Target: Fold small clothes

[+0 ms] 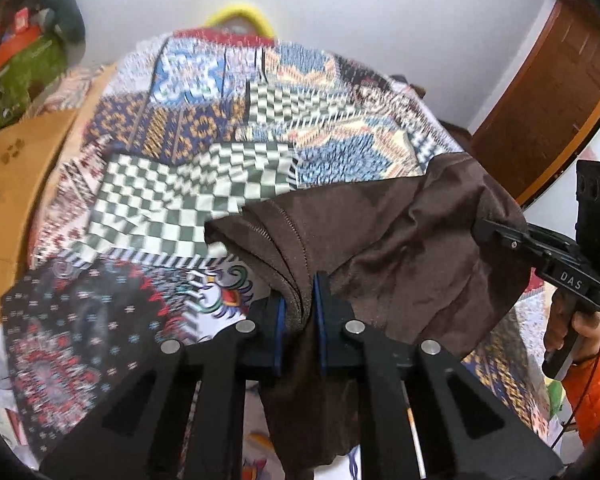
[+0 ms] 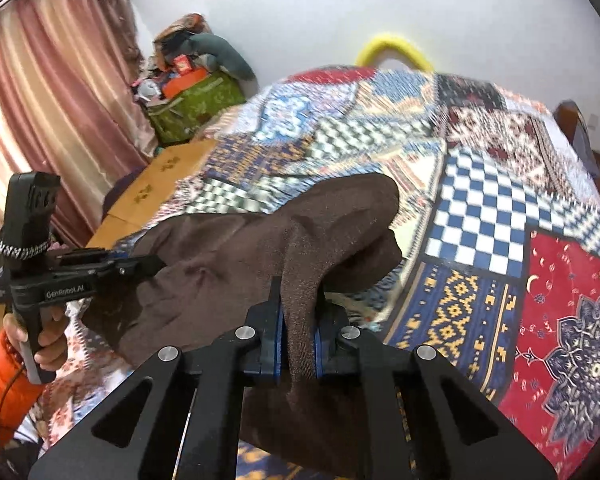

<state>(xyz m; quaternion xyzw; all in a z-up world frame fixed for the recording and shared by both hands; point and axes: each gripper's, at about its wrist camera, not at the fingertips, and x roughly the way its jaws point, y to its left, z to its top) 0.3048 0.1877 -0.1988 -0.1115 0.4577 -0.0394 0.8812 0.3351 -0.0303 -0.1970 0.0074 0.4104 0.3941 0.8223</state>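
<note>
With the left gripper (image 1: 300, 312) and right gripper (image 2: 298, 340) each clamped on an edge of the brown garment (image 1: 380, 240), held low in both frames above the patchwork bedspread (image 1: 180, 184), the pick-up looks done; next likely calls for spreading it flat.

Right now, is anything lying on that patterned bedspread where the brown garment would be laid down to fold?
Nothing visible. The brown garment hangs clamped in the left gripper and the right gripper, and the patchwork bedspread beneath and ahead looks bare.
</note>
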